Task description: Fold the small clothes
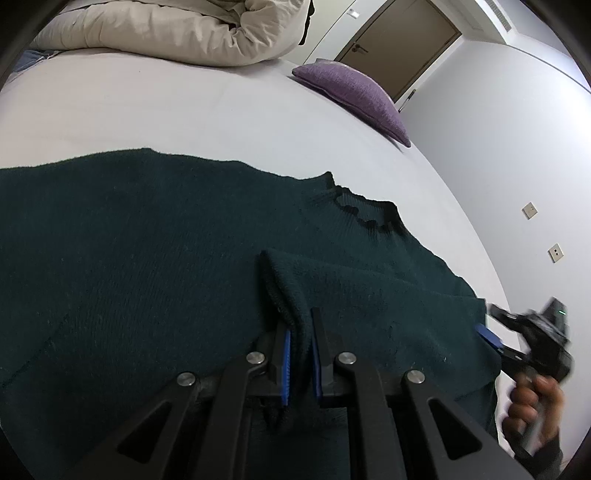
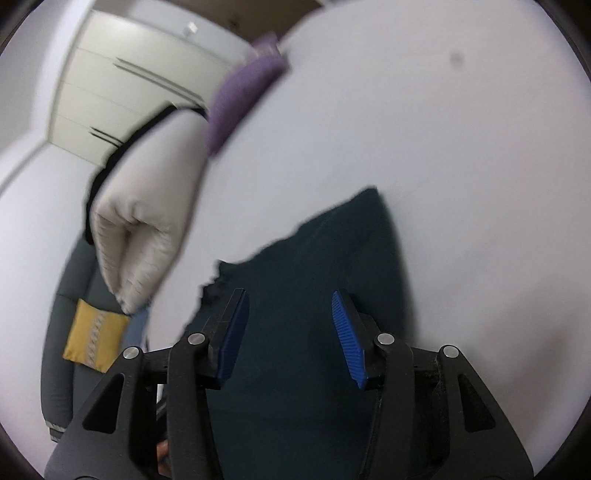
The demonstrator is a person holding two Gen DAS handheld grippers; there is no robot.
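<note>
Left wrist view: one dark green sweater (image 1: 147, 258) is lying spread on the white bed (image 1: 184, 110), neckline (image 1: 362, 210) pointing toward the right side of the frame. The left gripper (image 1: 300, 332) is pinching a raised fold of the sweater, near a ribbed edge; its jaws are standing nearly closed with knit bunched between the two blue pads (image 1: 287, 354). One purple cushion (image 1: 358, 96) is sitting at the far edge of the bed, well apart from the sweater, and one beige duvet (image 1: 177, 29) is piled at the back. The right gripper (image 1: 517, 336) is showing at the right edge, just beside the sweater's side, one hand (image 1: 532, 406) wrapping its handle; one blue pad is visible there, so I cannot tell the jaw gap from this side. Two wall sockets (image 1: 530, 210) are showing on the wall, one door (image 1: 402, 40) behind. Right wrist view, motion-blurred: the right gripper (image 2: 290, 321) is hovering over the sweater (image 2: 314, 280) with jaws spread wide, gripping nothing, two blue pads (image 2: 349, 339) well apart. One purple cushion (image 2: 243, 96), one beige duvet (image 2: 147, 206), one yellow cushion (image 2: 94, 338) on one grey sofa (image 2: 62, 332), and one white wardrobe (image 2: 129, 85) are filling the left side.
</note>
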